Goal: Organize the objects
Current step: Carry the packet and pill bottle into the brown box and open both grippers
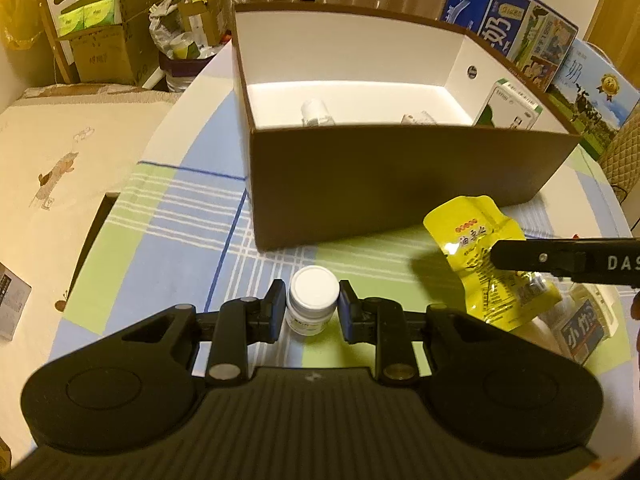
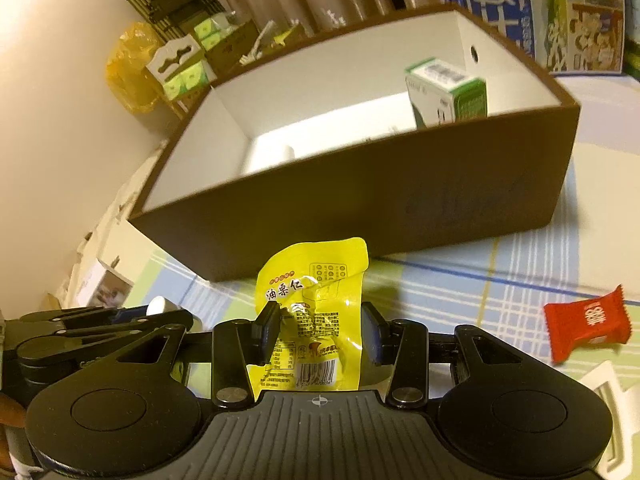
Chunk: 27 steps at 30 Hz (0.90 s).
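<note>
A small white-capped pill bottle (image 1: 313,300) stands between the fingers of my left gripper (image 1: 313,309), whose pads press both its sides, on the checked tablecloth just in front of the brown box (image 1: 400,184). My right gripper (image 2: 320,334) is shut on a crinkled yellow snack packet (image 2: 316,300), held above the cloth near the box's front wall (image 2: 400,200). From the left wrist view that packet (image 1: 476,236) hangs from the right gripper's tip (image 1: 500,258). Inside the white-lined box lie a white bottle (image 1: 316,114) and a green-and-white carton (image 2: 448,92).
A red sweet wrapper (image 2: 586,326) lies on the cloth to the right. A blue-labelled packet (image 1: 582,332) sits below the yellow one. Tall milk cartons (image 1: 520,28) stand behind the box. The round table's edge (image 1: 92,240) curves on the left, with cardboard boxes (image 1: 104,40) beyond.
</note>
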### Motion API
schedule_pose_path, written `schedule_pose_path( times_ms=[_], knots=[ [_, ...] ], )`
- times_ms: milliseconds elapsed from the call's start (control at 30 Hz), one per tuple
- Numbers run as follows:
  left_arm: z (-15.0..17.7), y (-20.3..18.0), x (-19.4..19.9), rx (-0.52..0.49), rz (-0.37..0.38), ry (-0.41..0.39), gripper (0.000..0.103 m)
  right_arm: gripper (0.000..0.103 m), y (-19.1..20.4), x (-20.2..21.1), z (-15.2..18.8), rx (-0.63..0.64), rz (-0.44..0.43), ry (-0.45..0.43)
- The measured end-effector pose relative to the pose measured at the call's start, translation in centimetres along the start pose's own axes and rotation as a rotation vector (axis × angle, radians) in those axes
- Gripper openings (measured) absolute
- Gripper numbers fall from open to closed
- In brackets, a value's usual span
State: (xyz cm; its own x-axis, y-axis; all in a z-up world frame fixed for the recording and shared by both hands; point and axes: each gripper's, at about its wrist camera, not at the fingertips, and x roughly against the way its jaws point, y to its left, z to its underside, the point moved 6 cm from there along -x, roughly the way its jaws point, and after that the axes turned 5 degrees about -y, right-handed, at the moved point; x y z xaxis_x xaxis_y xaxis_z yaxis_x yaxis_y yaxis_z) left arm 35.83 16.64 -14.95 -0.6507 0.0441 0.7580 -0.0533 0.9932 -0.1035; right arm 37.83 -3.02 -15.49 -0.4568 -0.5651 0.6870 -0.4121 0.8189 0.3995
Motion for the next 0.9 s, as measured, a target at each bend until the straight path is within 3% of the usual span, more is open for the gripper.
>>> schedule_pose_path(
  times_ms=[233, 533, 900],
  knots=[
    [-1.9, -0.6, 2.5, -0.012, 0.026, -0.04, 0.023, 0.04, 1.5, 2.7, -0.7, 0.014, -0.023, -0.042],
    [-6.1, -1.6, 5.6, -0.031, 0.072, -0.128, 0.023, 0.04, 3.8, 4.2, -4.6, 0.026, -0.057, -0.115],
    [-12.5, -2.2, 4.1, -0.039, 0.091, -0.197, 0.023, 0.04, 4.8, 2.7, -10.6, 0.046, -0.063, -0.184]
  ],
)
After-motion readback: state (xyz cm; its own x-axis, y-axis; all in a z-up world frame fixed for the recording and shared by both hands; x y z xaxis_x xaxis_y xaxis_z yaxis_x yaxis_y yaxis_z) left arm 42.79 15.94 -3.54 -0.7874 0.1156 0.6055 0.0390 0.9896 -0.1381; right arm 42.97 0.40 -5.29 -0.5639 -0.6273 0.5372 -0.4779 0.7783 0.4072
